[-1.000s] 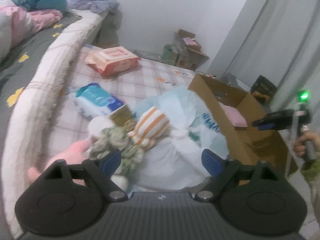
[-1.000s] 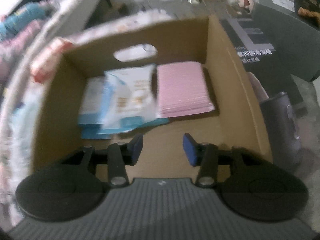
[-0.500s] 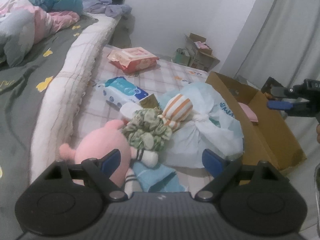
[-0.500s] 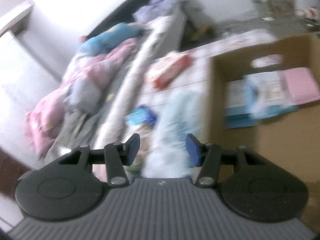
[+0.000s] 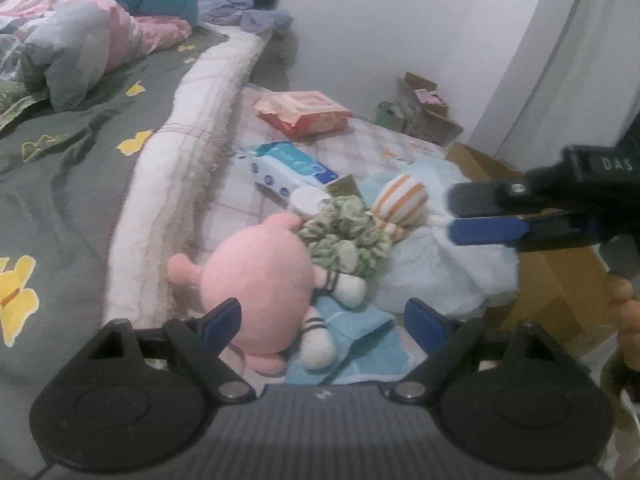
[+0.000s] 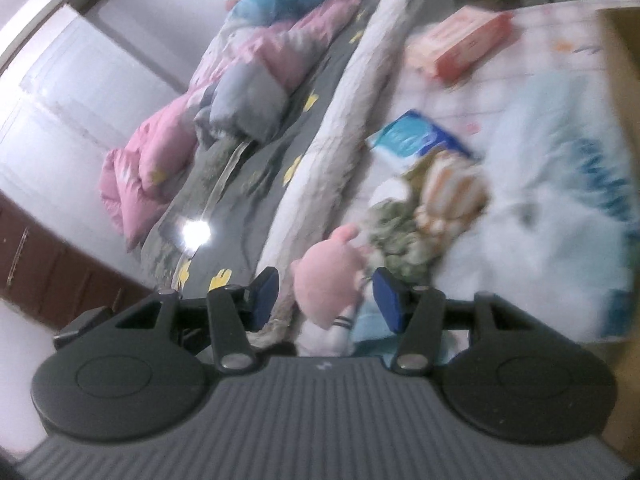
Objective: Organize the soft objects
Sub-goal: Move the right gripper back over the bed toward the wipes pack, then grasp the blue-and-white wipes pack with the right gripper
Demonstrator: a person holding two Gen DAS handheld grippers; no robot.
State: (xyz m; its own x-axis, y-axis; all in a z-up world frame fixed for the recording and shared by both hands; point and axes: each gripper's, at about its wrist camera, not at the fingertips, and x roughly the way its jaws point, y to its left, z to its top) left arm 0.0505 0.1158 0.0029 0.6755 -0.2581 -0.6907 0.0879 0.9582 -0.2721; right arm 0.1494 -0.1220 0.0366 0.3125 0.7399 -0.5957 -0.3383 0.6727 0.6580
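Pink plush toy [image 5: 260, 284] lies on the checked mat beside the bed, just ahead of the left gripper [image 5: 322, 320] (jaws spread, empty); right gripper [image 6: 324, 300], part-open and empty, approaches from farther off.

We saw a rumpled pink-and-grey quilt [image 5: 76, 36] lying on the dark sheet with yellow shapes [image 5: 68, 152], and small cardboard boxes [image 5: 424, 114] standing against the white wall [image 5: 380, 20].
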